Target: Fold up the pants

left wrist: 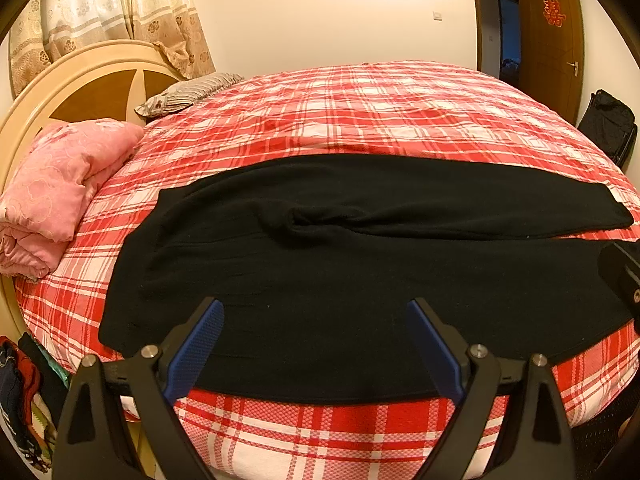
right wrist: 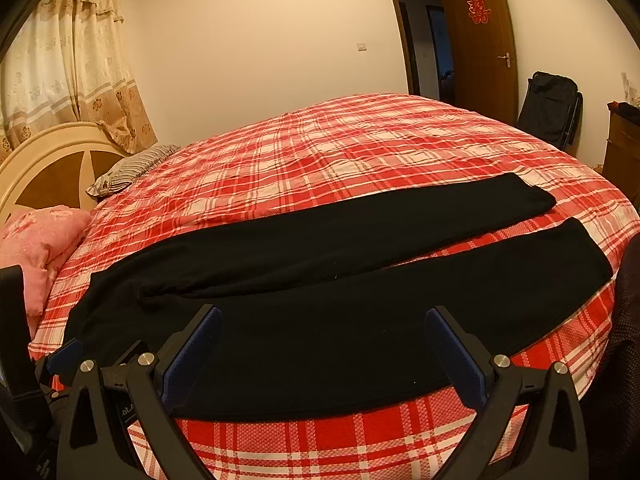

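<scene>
— Which step now?
— Only the start. Black pants point(left wrist: 340, 280) lying flat across the bed point(left wrist: 360, 112), waist end near the pink quilt point(left wrist: 60, 188), two legs stretched toward the door point(right wrist: 480, 40) side. Not folded yet. Small bunch of cloth where the legs meet.

— And the tools?
— Left tool point(left wrist: 316, 344) wide open, holding nothing, hanging over the near edge of the pants by the waist end. Right tool point(right wrist: 324, 352) wide open too, empty, over the near leg.

— Next move?
— Probably closing on the near edge, one tool at each end, then lifting the near leg over onto the far leg. Better to smooth that bunch first.

— The room?
— Red and white checked bedcover, a striped pillow point(right wrist: 132, 168) by the round headboard point(left wrist: 80, 92), flowery curtains point(right wrist: 60, 60), a black bag point(right wrist: 550, 108) by the wall.
</scene>
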The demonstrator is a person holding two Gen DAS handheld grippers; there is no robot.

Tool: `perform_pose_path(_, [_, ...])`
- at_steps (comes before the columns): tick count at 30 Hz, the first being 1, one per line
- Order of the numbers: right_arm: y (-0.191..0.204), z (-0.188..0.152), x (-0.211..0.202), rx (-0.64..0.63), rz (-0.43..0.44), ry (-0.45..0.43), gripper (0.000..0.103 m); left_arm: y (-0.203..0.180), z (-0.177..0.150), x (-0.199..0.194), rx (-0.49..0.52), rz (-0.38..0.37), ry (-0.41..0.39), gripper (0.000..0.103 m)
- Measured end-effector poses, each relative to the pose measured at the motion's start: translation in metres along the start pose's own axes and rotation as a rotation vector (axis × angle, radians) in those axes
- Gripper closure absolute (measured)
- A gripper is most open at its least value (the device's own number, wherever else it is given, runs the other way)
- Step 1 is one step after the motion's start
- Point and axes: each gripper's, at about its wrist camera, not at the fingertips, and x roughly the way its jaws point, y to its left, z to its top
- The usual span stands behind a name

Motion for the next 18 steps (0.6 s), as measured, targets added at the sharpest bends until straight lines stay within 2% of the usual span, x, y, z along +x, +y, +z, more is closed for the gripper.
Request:
perform_pose_path(13, [-0.002,-0.002,0.023,-0.003,0.004,0.05,0.001,0.003,-0.001,0.021,0.0,-0.007,0.044,0.008])
perform_pose_path(18, [-0.004,0.01,0.045,-0.024,0.031,0.082,0.001,0.022,0.005,0.034,-0.026,0.0,0.057,0.006])
